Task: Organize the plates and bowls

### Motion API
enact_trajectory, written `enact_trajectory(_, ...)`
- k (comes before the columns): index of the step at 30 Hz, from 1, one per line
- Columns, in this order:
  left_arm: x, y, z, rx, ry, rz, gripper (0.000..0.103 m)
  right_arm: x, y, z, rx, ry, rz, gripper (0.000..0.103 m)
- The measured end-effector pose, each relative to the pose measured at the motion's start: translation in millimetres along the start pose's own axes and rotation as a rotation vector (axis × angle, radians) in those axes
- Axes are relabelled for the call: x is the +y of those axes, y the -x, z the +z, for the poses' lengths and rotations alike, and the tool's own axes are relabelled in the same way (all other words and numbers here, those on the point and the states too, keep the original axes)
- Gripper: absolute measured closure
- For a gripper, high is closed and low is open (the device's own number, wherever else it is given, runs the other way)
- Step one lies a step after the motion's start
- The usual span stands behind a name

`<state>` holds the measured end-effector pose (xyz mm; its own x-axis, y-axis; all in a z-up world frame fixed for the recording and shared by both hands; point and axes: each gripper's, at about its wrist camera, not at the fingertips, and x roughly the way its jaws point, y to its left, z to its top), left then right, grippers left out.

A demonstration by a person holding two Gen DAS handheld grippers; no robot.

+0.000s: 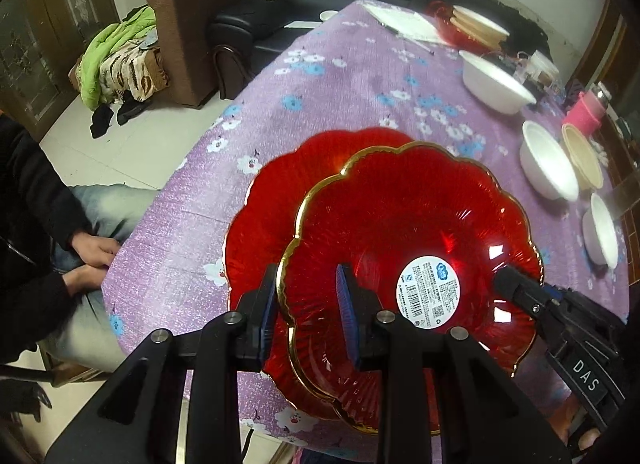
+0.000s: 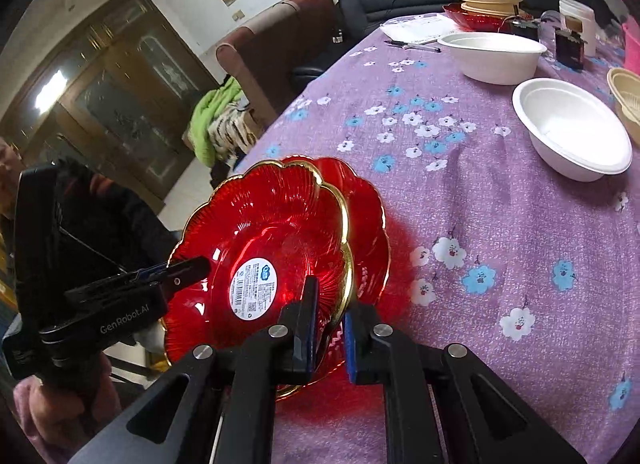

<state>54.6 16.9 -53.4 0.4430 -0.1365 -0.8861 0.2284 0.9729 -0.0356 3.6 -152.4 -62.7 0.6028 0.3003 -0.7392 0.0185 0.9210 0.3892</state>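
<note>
A red glass plate with a gold scalloped rim and a white label (image 1: 404, 248) (image 2: 260, 240) is held tilted over a second red plate (image 1: 272, 224) (image 2: 368, 232) that lies on the purple floral tablecloth. My left gripper (image 1: 308, 304) is shut on the upper plate's near-left rim. My right gripper (image 2: 330, 320) is shut on the opposite rim and shows in the left wrist view (image 1: 516, 288). The left gripper shows in the right wrist view (image 2: 188, 268).
White bowls (image 2: 572, 132) (image 2: 492, 56) (image 1: 496, 80) (image 1: 548, 160) (image 1: 600, 232) and a beige bowl (image 1: 582, 156) stand to the right. A stack of bowls on a red plate (image 2: 488, 4), papers (image 1: 404, 20) and a pink cup (image 1: 584, 112) are at the far end. A seated person (image 1: 40, 224) is at the left edge.
</note>
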Motion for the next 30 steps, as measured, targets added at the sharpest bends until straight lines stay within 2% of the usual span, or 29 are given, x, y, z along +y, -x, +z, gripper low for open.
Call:
enact_trajectory(6,4.1,-12.7,-6.1,0.032,0.012,0.013,0.076,7.2,-10.2,-7.0,0.004,0.054,-0.062,0.092)
enact_trajectory(10,-0.5,-9.9,-7.5,0.008,-0.01,0.03,0.076,14.3,-10.5,-9.2,-0.02,0.095,-0.088,0.089)
enact_trajectory(13,-6.9,-4.1,-8.8,-0.037,-0.042,0.081,0.076,15.2,-10.7,-10.8,-0.028,0.109,-0.103,0.088)
enact_trajectory(14,-7.5,-0.9,-9.7,-0.058,-0.049,0.096,0.076,15.8,-10.0,-11.1,-0.025,0.111,-0.1,0.084)
enact_trajectory(18,-15.1,14.8,-11.7,-0.158,-0.082,0.186,0.076,13.3,-3.8,-7.2,-0.006,0.1,-0.073,0.081)
enact_trajectory(21,-21.6,29.7,-12.0,-0.237,-0.098,0.238,0.076,9.5,12.6,-3.5,-0.046,0.104,-0.059,0.069)
enact_trajectory(23,-26.9,38.5,-10.9,-0.278,-0.1,0.236,0.074,4.5,29.0,-0.9,-0.106,0.099,-0.036,0.063)
enact_trajectory(25,-34.6,45.7,-10.6,-0.31,-0.101,0.23,0.06,-0.9,45.2,0.1,-0.161,0.099,-0.021,0.056)
enact_trajectory(27,-44.6,52.4,-9.9,-0.341,-0.111,0.22,0.055,-7.9,59.6,0.0,-0.217,0.099,-0.016,0.052)
enact_trajectory(30,-62.5,59.3,-8.2,-0.368,-0.129,0.197,0.054,-23.3,78.8,0.8,-0.294,0.087,-0.033,0.046)
